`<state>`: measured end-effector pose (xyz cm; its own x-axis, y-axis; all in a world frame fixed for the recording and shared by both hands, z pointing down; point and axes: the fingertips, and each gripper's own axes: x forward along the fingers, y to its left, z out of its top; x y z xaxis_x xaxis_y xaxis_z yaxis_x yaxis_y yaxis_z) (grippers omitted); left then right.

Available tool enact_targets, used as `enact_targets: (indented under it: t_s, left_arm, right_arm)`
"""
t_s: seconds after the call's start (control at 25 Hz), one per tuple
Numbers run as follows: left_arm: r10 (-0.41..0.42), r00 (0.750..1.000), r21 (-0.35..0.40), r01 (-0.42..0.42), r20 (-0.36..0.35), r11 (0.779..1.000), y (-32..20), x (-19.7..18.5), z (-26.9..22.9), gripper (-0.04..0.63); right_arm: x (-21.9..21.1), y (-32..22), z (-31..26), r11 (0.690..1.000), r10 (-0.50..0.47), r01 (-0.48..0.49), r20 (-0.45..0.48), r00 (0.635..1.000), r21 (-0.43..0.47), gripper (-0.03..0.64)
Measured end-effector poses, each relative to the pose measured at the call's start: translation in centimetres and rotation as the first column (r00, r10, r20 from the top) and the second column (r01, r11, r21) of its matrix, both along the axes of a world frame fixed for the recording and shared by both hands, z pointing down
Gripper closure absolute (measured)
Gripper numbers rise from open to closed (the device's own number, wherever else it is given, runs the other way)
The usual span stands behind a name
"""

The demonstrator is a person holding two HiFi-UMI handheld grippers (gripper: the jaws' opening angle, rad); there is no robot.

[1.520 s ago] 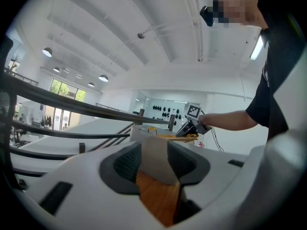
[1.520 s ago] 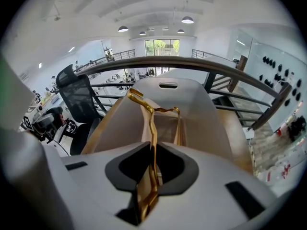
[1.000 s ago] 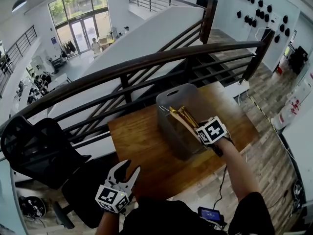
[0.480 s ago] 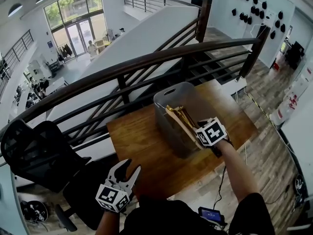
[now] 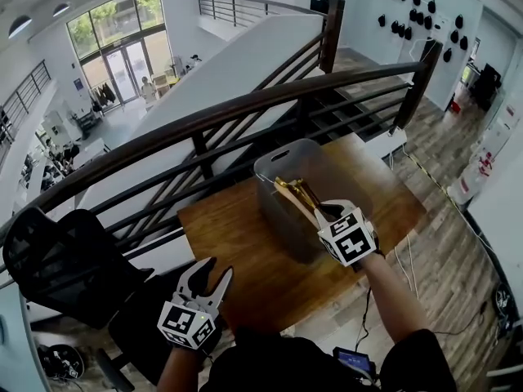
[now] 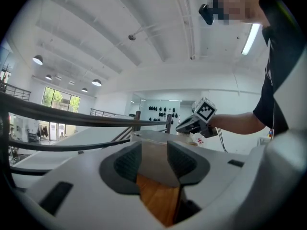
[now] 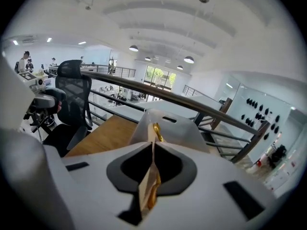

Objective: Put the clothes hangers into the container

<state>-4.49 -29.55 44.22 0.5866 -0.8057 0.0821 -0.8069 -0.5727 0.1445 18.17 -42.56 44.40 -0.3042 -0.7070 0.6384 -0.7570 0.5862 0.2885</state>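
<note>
A grey translucent container [image 5: 282,211] stands on the wooden table [image 5: 233,235]. A clothes hanger [image 5: 296,193] of light wood with a gold hook slants over the container's rim. My right gripper [image 5: 321,212] is at its near end. In the right gripper view the hanger [image 7: 152,181] runs between the closing jaws of the right gripper [image 7: 152,150], and the pads press on it. Its hook points at the container [image 7: 180,131]. My left gripper [image 5: 211,268] hangs open over the table's near edge. Nothing is between its jaws in the left gripper view [image 6: 154,150], which shows the container [image 6: 153,137] ahead.
A dark railing [image 5: 245,113] runs behind the table, with a stairwell below it. A black office chair [image 5: 65,260] stands to the left. Cables lie on the wood floor [image 5: 409,260] at the right. A person's arm [image 5: 384,300] holds the right gripper.
The right gripper has drawn slightly nearer and lower beside the container, with the hanger still in its jaws. The left gripper has hardly moved.
</note>
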Motion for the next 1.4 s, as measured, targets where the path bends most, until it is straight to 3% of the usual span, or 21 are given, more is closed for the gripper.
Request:
enact_targets:
  t_s: [0.32,0.52,0.64,1.0,1.4]
  left_arm:
    - [-0.061,0.998,-0.009,0.061,0.027,0.998,-0.2,-2.2,-0.4,0.440]
    - [-0.091,0.996,-0.005,0.091,0.014,0.996,0.2,-2.8,-0.5,0.453]
    - [-0.116,0.993,0.016,0.117,-0.026,0.993,0.5,-3.4,-1.0,0.463]
    - [-0.152,0.987,-0.028,0.151,-0.058,0.988,2.4,-5.2,-0.3,0.465]
    - [-0.255,0.961,-0.046,0.251,-0.105,0.967,3.5,-7.7,-0.7,0.465]
  right_arm:
    - [-3.5,4.3,-4.1,0.982,-0.036,-0.008,0.231,0.972,0.188,0.618]
    - [-4.7,6.4,-5.1,0.958,-0.068,-0.049,0.394,0.917,0.282,0.621]
    - [-5.8,7.7,-4.5,0.955,-0.089,-0.058,0.467,0.880,0.291,0.621]
    - [-6.9,11.1,-2.9,0.937,-0.127,-0.091,0.569,0.813,0.339,0.623]
    - [-6.0,11.8,-1.7,0.951,-0.127,-0.076,0.599,0.790,0.301,0.624]
